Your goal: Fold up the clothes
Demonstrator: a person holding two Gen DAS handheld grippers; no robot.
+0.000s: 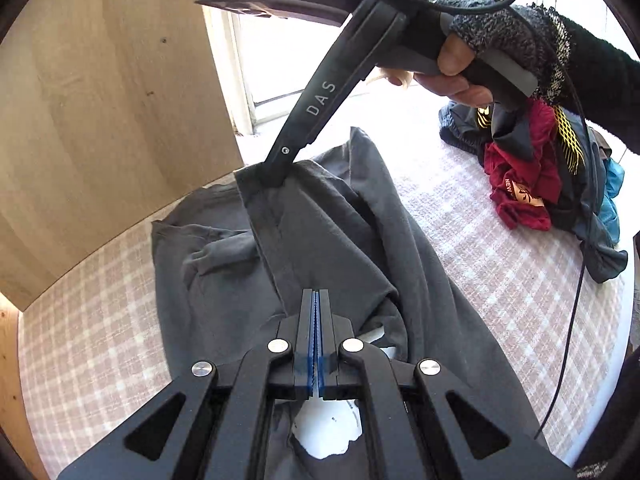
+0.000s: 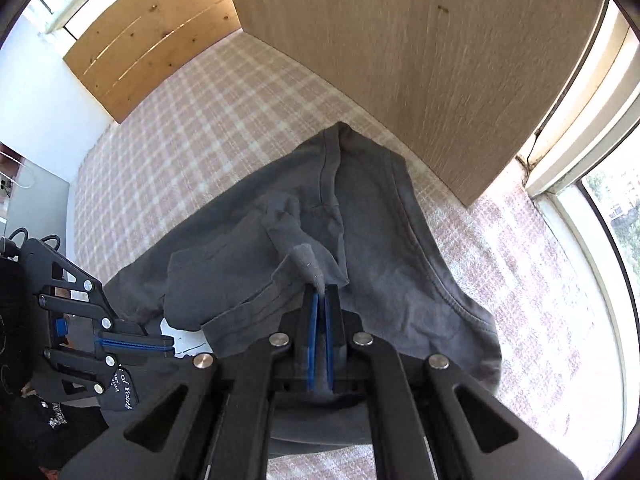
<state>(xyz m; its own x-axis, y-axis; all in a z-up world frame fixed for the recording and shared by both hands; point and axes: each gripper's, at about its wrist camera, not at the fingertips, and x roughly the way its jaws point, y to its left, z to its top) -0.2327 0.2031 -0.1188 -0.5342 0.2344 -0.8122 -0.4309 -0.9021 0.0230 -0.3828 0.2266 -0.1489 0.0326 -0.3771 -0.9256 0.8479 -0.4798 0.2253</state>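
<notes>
A dark grey T-shirt [image 1: 328, 232] with a white print lies rumpled on the checked bedspread [image 1: 472, 232]. In the left wrist view my left gripper [image 1: 317, 294] is shut, its blue pads pinching a fold near the shirt's middle. My right gripper [image 1: 274, 178], held by a gloved hand [image 1: 480, 52], comes down from above and nips the far hem, lifting it. From the right wrist view, the right gripper [image 2: 321, 292] is shut on a raised tuft of the grey T-shirt [image 2: 400, 248]. The left gripper [image 2: 170, 346] shows at the left, shut on the shirt's edge.
A heap of red, black and blue clothes [image 1: 540, 176] sits on the bed at the right. A wooden panel [image 2: 400, 60] stands upright just behind the shirt. A window [image 2: 600, 208] runs along the right side. A black cable [image 1: 568, 340] hangs down at the right.
</notes>
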